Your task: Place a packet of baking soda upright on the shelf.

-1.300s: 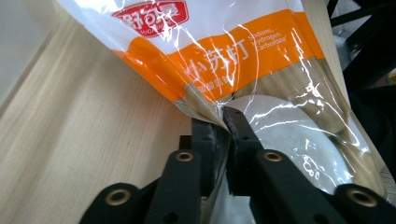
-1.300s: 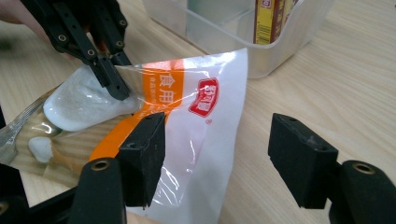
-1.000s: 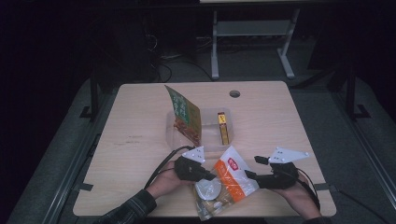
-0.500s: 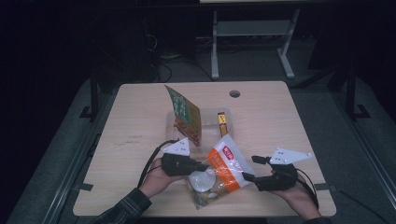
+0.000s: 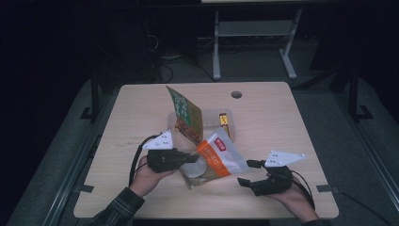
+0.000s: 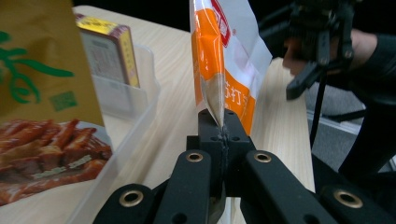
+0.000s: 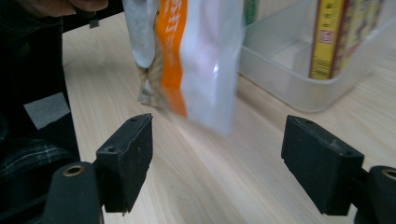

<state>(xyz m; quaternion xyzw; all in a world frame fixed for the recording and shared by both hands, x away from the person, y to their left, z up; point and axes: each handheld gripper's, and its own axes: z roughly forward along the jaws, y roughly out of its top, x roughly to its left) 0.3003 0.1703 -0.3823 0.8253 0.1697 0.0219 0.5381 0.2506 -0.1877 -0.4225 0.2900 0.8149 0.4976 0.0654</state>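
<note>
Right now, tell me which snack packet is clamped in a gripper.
The orange-and-white packet, pinched at its edge by the left gripper; the green-and-gold packet stands in the clear tub.

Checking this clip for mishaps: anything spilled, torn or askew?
No spill or tear. The green bag leans tilted in the clear bin; the orange bag hangs by its edge from the shut left gripper. The right gripper has just been opening, empty.

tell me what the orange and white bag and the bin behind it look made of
Orange and white bag: thin glossy plastic film, probably; it shines, creases and has a see-through part. Bin: clear rigid plastic, seemingly; the yellow box shows through its wall.
</note>
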